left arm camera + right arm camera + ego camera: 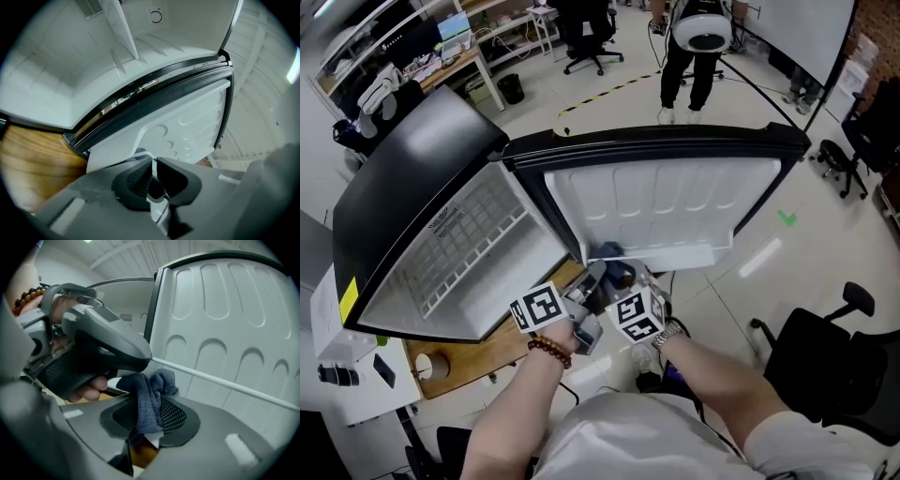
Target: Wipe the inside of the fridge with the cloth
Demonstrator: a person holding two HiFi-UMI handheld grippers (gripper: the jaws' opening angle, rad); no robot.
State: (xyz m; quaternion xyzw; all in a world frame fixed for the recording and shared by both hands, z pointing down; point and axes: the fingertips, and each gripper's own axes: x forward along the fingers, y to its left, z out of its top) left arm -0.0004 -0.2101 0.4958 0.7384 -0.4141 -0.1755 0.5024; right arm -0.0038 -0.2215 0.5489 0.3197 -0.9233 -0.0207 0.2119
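**Fridge on a board, door swung to the right**

The fridge (pixel 412 187) sits on a wooden board (pixel 487 352), its door (pixel 675 202) open to the fridge's right. In front of the fridge, at the door's lower edge, the left gripper (pixel 153 176) is just left of the right gripper (pixel 150 416), with a cloth (pixel 147 399) between the right one's jaws. A chair (pixel 825 361) stands right of the fridge, a person (pixel 694 56) behind it, and a desk (pixel 441 66) behind and to the left

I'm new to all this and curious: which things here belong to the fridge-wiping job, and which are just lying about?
Job: fridge, open door, blue cloth, right hand-held gripper holding it.
Lying about: black office chair, cluttered desk, standing person.
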